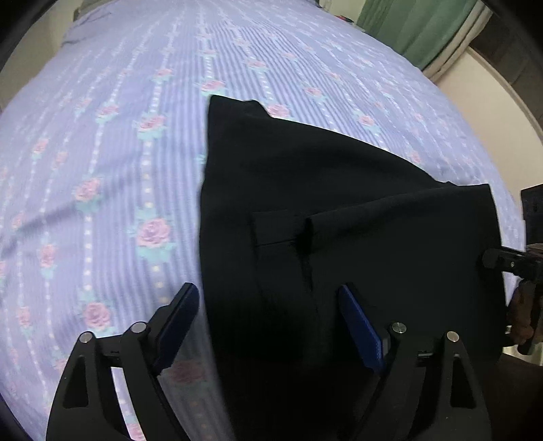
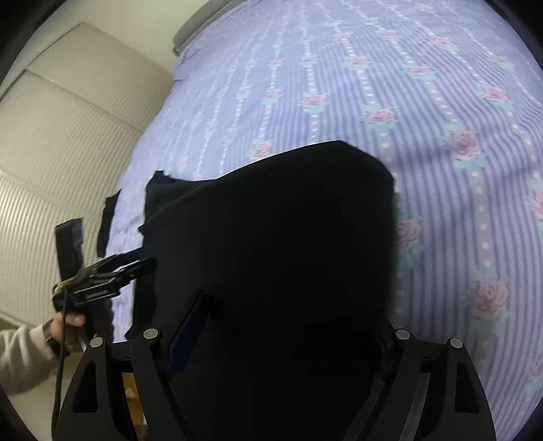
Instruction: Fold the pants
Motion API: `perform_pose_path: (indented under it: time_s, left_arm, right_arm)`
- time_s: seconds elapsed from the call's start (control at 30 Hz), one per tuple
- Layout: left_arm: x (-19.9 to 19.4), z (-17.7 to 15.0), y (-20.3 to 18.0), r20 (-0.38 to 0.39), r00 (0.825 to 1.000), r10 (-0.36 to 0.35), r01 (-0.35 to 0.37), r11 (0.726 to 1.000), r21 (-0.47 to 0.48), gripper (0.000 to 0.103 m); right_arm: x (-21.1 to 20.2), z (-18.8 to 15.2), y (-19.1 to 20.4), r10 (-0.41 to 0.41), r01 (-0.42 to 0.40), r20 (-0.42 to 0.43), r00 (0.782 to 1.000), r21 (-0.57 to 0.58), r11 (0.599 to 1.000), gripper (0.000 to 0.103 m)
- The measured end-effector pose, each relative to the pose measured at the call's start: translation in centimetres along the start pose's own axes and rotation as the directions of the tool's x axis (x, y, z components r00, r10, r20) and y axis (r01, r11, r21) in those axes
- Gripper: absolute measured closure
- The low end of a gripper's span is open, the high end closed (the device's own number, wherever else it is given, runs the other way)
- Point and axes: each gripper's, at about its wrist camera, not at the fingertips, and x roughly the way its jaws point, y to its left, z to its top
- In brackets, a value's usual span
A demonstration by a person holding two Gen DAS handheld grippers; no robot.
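Black pants (image 1: 339, 203) lie folded on the floral bed sheet (image 1: 118, 152); they also fill the middle of the right wrist view (image 2: 271, 237). My left gripper (image 1: 271, 298) is open, its blue-padded fingers (image 1: 180, 315) straddling the pants' near left edge just above the cloth. My right gripper (image 2: 288, 315) is open with the pants between and under its fingers; its tip shows at the pants' right edge in the left wrist view (image 1: 502, 261). The left gripper shows in the right wrist view (image 2: 135, 264) at the pants' left edge.
The lilac striped sheet with pink roses (image 2: 441, 135) covers the bed. A white slatted closet door (image 2: 68, 152) stands left of the bed. Green curtains (image 1: 424, 27) hang at the far right. A dark strip of cloth (image 2: 108, 217) lies near the bed edge.
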Motion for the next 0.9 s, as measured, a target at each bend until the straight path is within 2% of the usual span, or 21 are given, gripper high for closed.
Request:
perform_pose_path:
  time_s: [0.1, 0.2, 0.23, 0.27, 0.3, 0.33, 0.37, 0.4, 0.43, 0.47, 0.6, 0.7, 0.9]
  left_arm:
    - [0.7, 0.2, -0.4, -0.008, 1.000, -0.011, 0.011, 1.000, 0.011, 0.006]
    - [0.9, 0.3, -0.2, 0.029, 0.999, -0.029, 0.030, 0.999, -0.026, 0.006]
    - [0.9, 0.5, -0.3, 0.039, 0.999, -0.038, 0.040, 0.998, -0.042, 0.011]
    - [0.8, 0.5, -0.2, 0.046, 0.998, -0.052, 0.054, 0.997, -0.048, 0.028]
    - [0.6, 0.6, -0.4, 0.052, 0.996, -0.067, 0.070, 0.996, -0.048, 0.038]
    - [0.2, 0.6, -0.6, 0.057, 0.996, -0.065, 0.067, 0.997, -0.042, 0.049]
    - [0.0, 0.6, -0.9, 0.060, 0.996, -0.063, 0.065, 0.997, -0.034, 0.060]
    - [-0.4, 0.4, -1.1, 0.067, 0.995, -0.068, 0.069, 0.997, -0.018, 0.065]
    - [-0.8, 0.3, -1.4, 0.072, 0.996, -0.061, 0.062, 0.998, -0.006, 0.077]
    - [-1.2, 0.3, -1.7, 0.080, 0.996, -0.042, 0.042, 0.999, 0.006, 0.082]
    - [-3.2, 0.0, -2.1, 0.110, 0.994, -0.029, 0.026, 0.999, 0.024, 0.086]
    - [-4.6, -0.4, -2.1, 0.125, 0.992, -0.007, 0.002, 0.999, 0.039, 0.087]
    - [-8.2, -0.5, -1.4, 0.157, 0.988, -0.004, 0.001, 1.000, 0.019, 0.087]
  right_arm:
    - [0.4, 0.1, -0.2, 0.046, -0.046, -0.024, 0.999, 0.001, 0.999, 0.019]
    - [1.4, 0.3, -0.7, 0.085, -0.083, -0.057, 0.995, 0.036, 0.996, 0.019]
    - [1.6, 0.4, -0.5, 0.087, -0.085, -0.060, 0.994, 0.037, 0.996, 0.021]
    - [1.7, 0.5, -0.3, 0.084, -0.082, -0.065, 0.994, 0.029, 0.996, 0.025]
    - [1.8, 0.6, -0.1, 0.072, -0.071, -0.070, 0.995, 0.017, 0.997, 0.040]
    - [1.7, 0.6, -0.1, 0.068, -0.067, -0.072, 0.995, 0.014, 0.998, 0.051]
    - [1.4, 0.5, -0.1, 0.075, -0.074, -0.063, 0.995, 0.016, 0.997, 0.056]
    - [1.1, 0.4, -0.1, 0.085, -0.084, -0.054, 0.995, 0.025, 0.996, 0.064]
    - [1.0, 0.4, 0.1, 0.089, -0.088, -0.050, 0.995, 0.029, 0.996, 0.069]
    - [0.7, 0.4, 0.4, 0.093, -0.091, -0.043, 0.995, 0.030, 0.995, 0.071]
    - [-0.8, 0.1, 1.6, 0.101, -0.100, -0.018, 0.995, 0.033, 0.994, 0.080]
    - [-1.5, 0.0, 3.1, 0.091, -0.090, -0.005, 0.996, 0.024, 0.996, 0.082]
    - [-3.4, 0.8, 6.3, 0.077, -0.077, 0.015, 0.997, 0.003, 0.997, 0.082]
